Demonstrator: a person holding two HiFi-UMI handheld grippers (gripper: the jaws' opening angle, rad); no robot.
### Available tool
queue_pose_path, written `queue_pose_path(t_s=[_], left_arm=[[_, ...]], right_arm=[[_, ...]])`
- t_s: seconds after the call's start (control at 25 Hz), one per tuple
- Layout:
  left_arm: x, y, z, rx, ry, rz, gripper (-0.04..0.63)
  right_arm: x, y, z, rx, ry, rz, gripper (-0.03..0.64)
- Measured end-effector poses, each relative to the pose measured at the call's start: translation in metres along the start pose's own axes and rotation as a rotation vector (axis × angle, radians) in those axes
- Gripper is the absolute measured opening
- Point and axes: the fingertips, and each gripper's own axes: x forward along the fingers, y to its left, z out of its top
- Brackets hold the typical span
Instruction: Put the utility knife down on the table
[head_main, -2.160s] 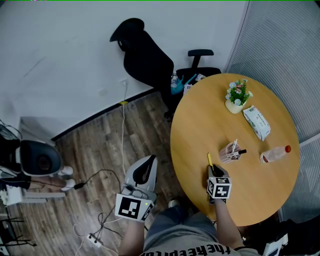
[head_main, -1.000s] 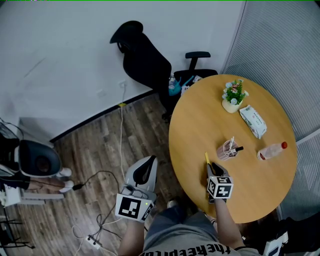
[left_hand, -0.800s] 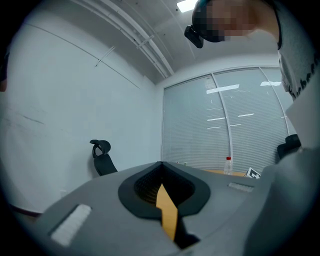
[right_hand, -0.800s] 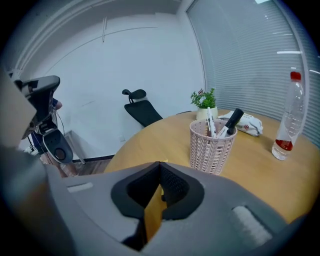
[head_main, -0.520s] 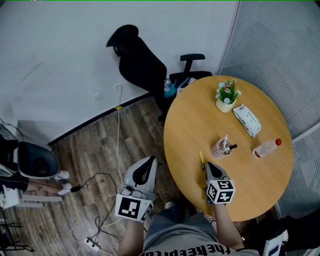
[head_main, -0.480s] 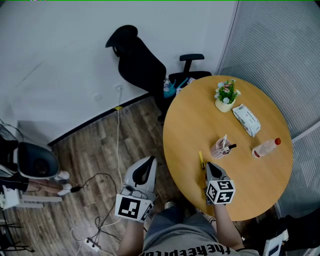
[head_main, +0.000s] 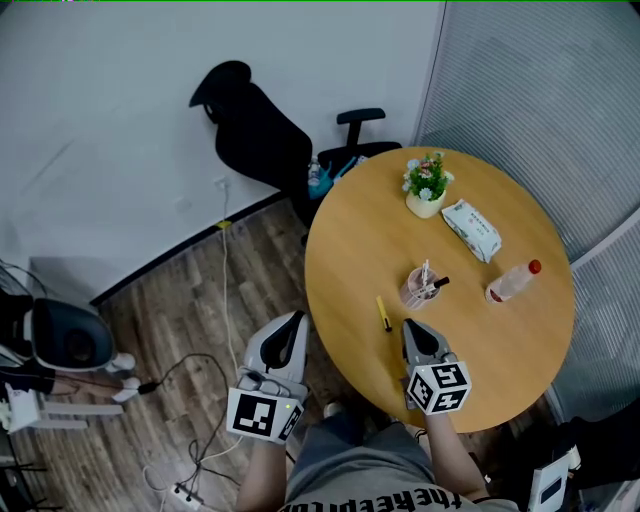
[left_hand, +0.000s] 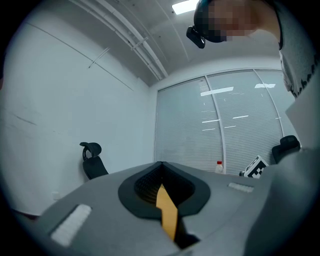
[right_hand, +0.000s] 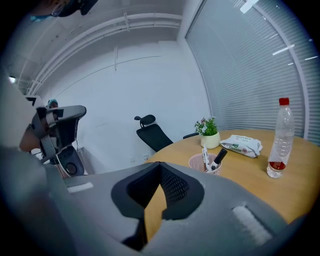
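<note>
The yellow utility knife (head_main: 384, 313) lies flat on the round wooden table (head_main: 470, 350), near its left edge. My right gripper (head_main: 413, 330) hovers just to the right of it, apart from it, jaws together and holding nothing. In the right gripper view the right gripper (right_hand: 152, 200) shows closed jaws, and its body hides the knife. My left gripper (head_main: 288, 325) hangs over the wooden floor, left of the table, also shut and empty; its own view shows the left gripper (left_hand: 167, 210) with closed jaws.
A pink pen cup (head_main: 417, 288) stands just beyond the knife. A water bottle (head_main: 508, 283), a tissue pack (head_main: 471, 228) and a small potted plant (head_main: 425, 185) stand farther back. A black office chair (head_main: 260, 135) is by the wall. Cables (head_main: 190, 370) cross the floor.
Earlier the knife stuck out from the right gripper's tip. Now it rests on the table, and the right gripper has drawn back to its right. The left gripper stayed put.
</note>
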Motion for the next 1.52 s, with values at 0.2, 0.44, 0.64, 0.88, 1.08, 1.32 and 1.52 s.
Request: queue_pose_path(t_s=[0.2,0.44,0.64,0.88,1.08,1.32,1.52], left_arm=[[0.004,-0.019,0.003,0.005,-0.003,-0.017,0.014],[0.009,-0.04,0.007,0.012,-0.011,-0.027,0.014],[0.011,-0.059,0.011,0.016,-0.022,-0.033,0.014],[0.012,-0.08,0.015,0.018,-0.035,-0.037,0.014],[0.012,-0.094,0.019,0.027,-0.041,-0.035,0.014],[0.008,-0.106,0.022,0.035,-0.049,-0.029,0.014],[0.004,-0.113,0.024,0.039,-0.053,-0.022,0.014]], right_arm=[[-0.019,0.001,0.022,-0.037,-0.053,0.014,0.002],[-0.044,-0.004,0.05,-0.05,-0.124,0.028,0.002],[-0.064,-0.01,0.067,-0.075,-0.169,0.033,0.002],[-0.086,-0.017,0.081,-0.1,-0.204,0.047,0.002],[-0.102,-0.02,0.093,-0.13,-0.23,0.057,0.002],[-0.12,-0.019,0.104,-0.154,-0.263,0.065,0.002],[-0.131,-0.018,0.109,-0.177,-0.285,0.065,0.0]])
